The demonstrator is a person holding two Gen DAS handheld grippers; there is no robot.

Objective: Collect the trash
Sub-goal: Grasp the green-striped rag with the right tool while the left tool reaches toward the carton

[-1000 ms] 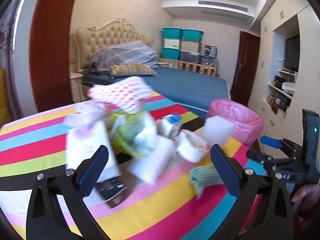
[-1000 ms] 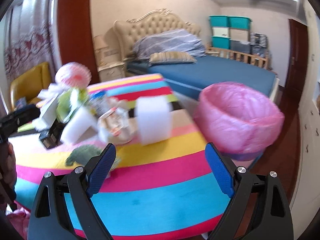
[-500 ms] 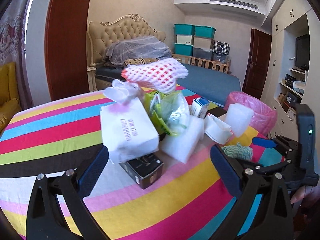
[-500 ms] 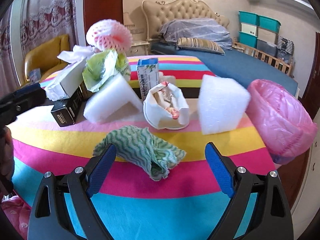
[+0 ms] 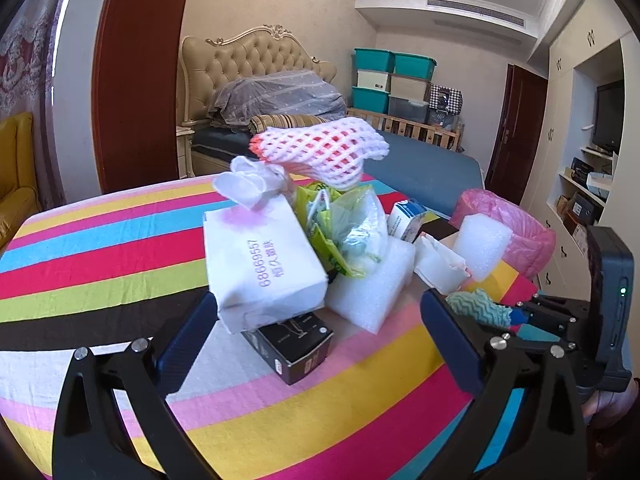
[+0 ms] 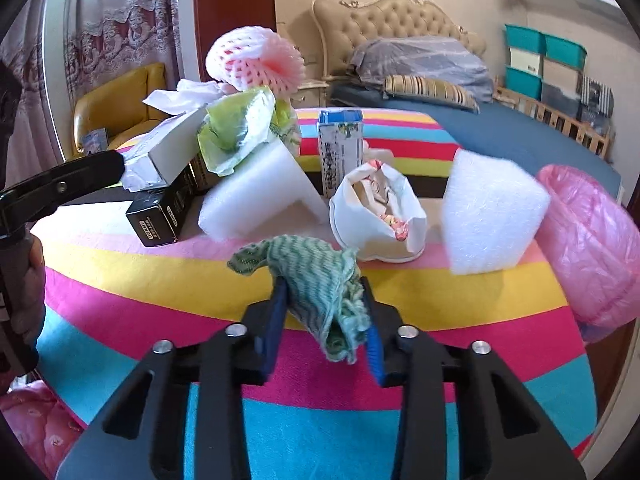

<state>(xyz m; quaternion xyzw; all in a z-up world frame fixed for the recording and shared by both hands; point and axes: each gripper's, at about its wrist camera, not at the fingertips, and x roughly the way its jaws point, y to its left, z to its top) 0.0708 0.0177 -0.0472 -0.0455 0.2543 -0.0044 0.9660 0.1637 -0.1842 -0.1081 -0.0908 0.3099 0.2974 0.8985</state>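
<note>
Pinched in the right tool [image 6: 325, 312], the green cloth [image 6: 316, 276] runs lengthwise away from it.

Tufted bed [image 5: 256, 92], teal bins [image 5: 390, 62], dark door [image 5: 516, 132]

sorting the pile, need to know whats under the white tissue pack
The white tissue pack rests tilted on a black printed cardboard box lying on the striped tablecloth. The box's far end is hidden beneath the pack, so anything else under there cannot be seen.
</note>
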